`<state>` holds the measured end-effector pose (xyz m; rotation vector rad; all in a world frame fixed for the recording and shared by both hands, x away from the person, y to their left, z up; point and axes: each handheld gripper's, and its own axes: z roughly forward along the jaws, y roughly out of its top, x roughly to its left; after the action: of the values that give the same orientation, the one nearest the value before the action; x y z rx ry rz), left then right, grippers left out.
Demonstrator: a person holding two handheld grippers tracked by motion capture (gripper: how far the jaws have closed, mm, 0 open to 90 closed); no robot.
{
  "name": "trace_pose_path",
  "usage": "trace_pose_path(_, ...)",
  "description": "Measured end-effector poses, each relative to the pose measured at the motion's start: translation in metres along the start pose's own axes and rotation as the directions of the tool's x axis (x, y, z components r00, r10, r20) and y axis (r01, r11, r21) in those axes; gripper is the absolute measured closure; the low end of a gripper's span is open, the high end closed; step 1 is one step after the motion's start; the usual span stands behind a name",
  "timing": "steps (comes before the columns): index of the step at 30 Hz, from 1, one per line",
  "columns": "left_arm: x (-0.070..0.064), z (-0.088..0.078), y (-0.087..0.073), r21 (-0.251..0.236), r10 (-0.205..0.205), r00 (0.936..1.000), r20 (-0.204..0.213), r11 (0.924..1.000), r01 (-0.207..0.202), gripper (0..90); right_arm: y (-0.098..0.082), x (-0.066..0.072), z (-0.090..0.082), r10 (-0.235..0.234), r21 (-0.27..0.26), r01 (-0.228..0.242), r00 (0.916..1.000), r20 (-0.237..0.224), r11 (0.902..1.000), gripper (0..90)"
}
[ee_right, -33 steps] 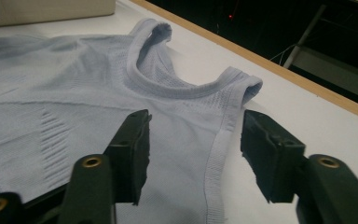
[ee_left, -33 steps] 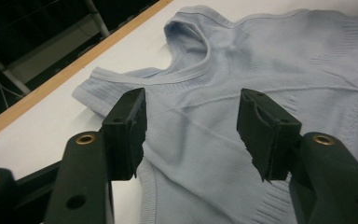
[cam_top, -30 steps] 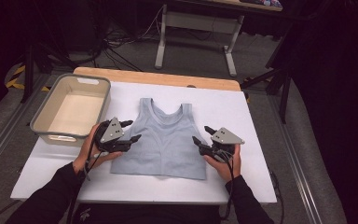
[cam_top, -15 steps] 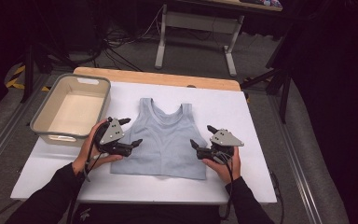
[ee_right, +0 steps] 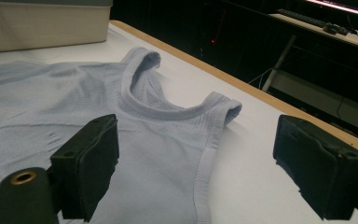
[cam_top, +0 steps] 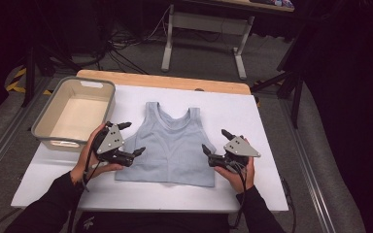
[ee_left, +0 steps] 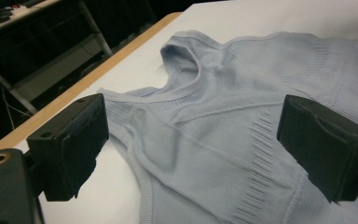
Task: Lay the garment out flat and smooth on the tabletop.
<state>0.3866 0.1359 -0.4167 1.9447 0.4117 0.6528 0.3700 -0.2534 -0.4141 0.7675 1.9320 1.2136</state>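
Observation:
A light blue sleeveless top (cam_top: 175,145) lies flat, neck away from me, on the white table cover (cam_top: 252,116). My left gripper (cam_top: 132,138) hovers at the top's left side, near the armhole. Its jaws have just been opening and now stand wide apart, pressing on nothing. In the left gripper view the top (ee_left: 223,126) spreads under that open gripper (ee_left: 193,135). My right gripper (cam_top: 215,140) sits at the top's right side. It too has just been opening and is open over the fabric (ee_right: 51,102) and armhole edge, as the right gripper (ee_right: 200,154) view shows.
A beige plastic bin (cam_top: 93,83) stands empty at the table's left, close behind my left hand. The wooden table edge (cam_top: 175,80) runs along the far side. Beyond it are the white legs of a desk (cam_top: 170,39) and cables on the floor.
Both grippers' jaws have spread wider at the sides of the top. The hands have stayed about where they were, and the top lies as before.

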Motion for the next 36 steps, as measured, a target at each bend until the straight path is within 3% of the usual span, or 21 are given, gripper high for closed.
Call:
trace_pose_path(5, 0.000, -0.005, -0.001, -0.007, -0.010, 0.9999, 0.006, 0.9999, 0.010, 9.7, -0.005, -0.001, -0.003, -0.022, 0.020, 0.022, 0.9997, 0.014, 0.9996, 14.8)
trace_pose_path(17, -0.005, -0.017, -0.011, -0.015, -0.026, 0.9995, 0.016, 0.9995, 0.027, 8.5, -0.012, -0.001, -0.010, -0.009, 0.028, 0.009, 0.9998, 0.016, 0.9996, 14.2)
trace_pose_path(27, -0.009, -0.025, -0.024, -0.029, -0.078, 0.9967, 0.024, 0.9965, 0.079, 7.5, -0.019, 0.003, -0.020, -0.001, 0.018, 0.001, 1.0000, 0.009, 0.9998, 13.7)
trace_pose_path(29, -0.012, -0.025, -0.026, -0.013, -0.061, 0.9979, 0.020, 0.9980, 0.061, 7.2, -0.021, 0.003, -0.023, -0.004, 0.017, 0.004, 0.9999, 0.012, 0.9999, 13.2)
trace_pose_path(36, -0.013, -0.030, -0.034, -0.006, -0.093, 0.9955, 0.017, 0.9956, 0.093, 7.2, -0.026, 0.002, -0.028, 0.008, 0.007, -0.008, 0.9999, 0.015, 0.9999, 13.3)
